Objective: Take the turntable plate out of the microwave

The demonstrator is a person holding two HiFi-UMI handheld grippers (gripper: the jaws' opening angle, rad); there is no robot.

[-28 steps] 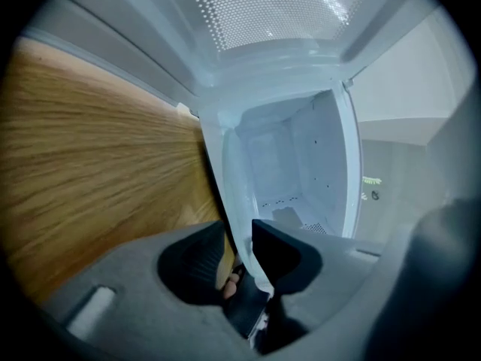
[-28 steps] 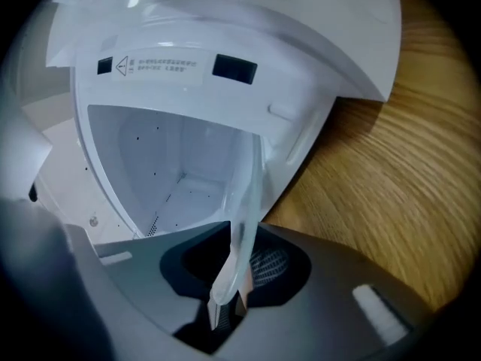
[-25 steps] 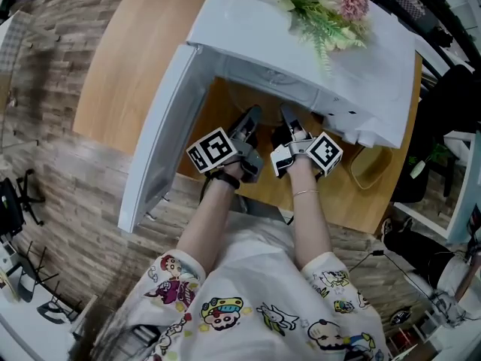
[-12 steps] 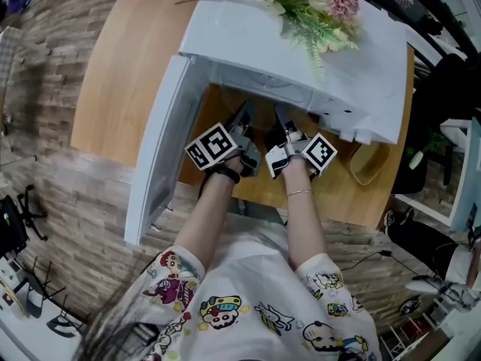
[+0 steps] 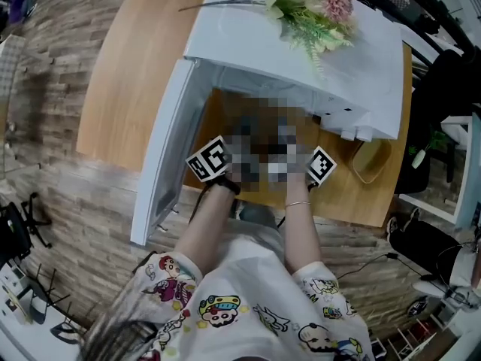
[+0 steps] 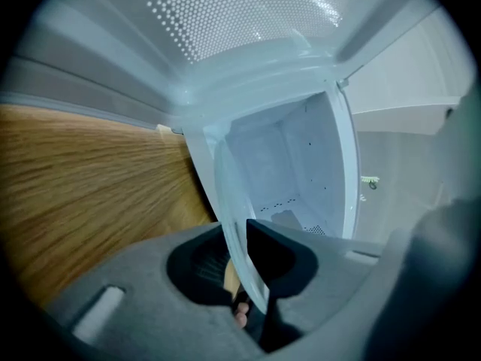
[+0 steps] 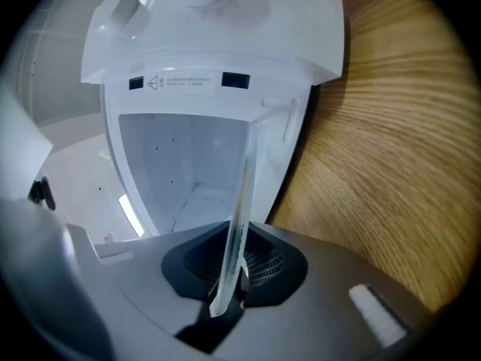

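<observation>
head view: the broad light wooden surface [image 5: 135, 74] carries the white microwave oven [image 5: 301, 59]. its white door [image 5: 161, 156] is swung open to my left, and a spray of pink and green artificial flowers [image 5: 323, 10] lies on top. my arms reach into its mouth, where a blurred patch hides the rest. the clear round glass turntable plate [image 6: 234, 201] shows edge-on in both gripper views, running from the pads towards the open cavity. whether it is fully out i cannot tell. being a disc it has no long axis; i judge its faces lie level. my left tongs [image 6: 248, 258] and right tongs [image 7: 231, 273] have just been closing, and each now pinches its rim, on opposite sides. i expect it to be heavy, stiff, slick and breakable, so two rim grips, kept level, suit it.
</observation>
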